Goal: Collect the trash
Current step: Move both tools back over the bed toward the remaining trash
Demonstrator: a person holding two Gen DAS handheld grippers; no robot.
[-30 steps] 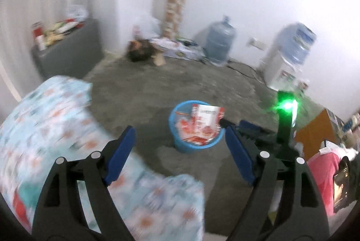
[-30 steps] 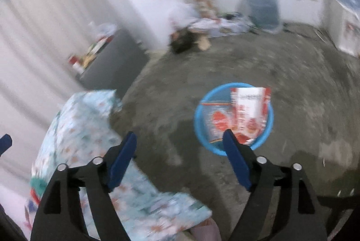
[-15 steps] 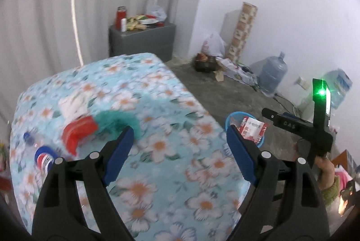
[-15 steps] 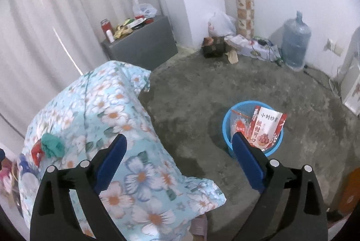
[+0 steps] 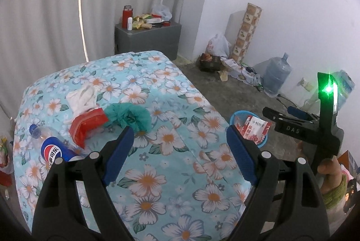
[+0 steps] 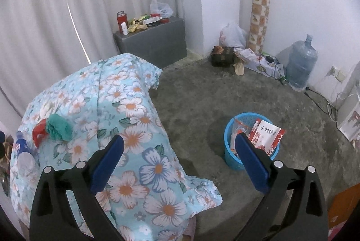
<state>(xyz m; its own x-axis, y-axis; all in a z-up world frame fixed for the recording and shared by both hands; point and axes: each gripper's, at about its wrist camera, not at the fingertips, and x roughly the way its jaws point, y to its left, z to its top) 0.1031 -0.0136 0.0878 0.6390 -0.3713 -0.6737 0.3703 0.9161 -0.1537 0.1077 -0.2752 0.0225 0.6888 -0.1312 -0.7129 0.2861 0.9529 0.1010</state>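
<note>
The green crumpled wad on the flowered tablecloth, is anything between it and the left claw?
Nothing visible. The left claw is open and empty, and the green wad lies just beyond its left fingertip, with only bare flowered tablecloth between.

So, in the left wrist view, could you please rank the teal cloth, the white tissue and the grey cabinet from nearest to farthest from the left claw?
1. Teal cloth, on the floral cover just past the left claw.
2. White tissue, farther back, left.
3. Grey cabinet, by the curtain, beyond the cover.
</note>
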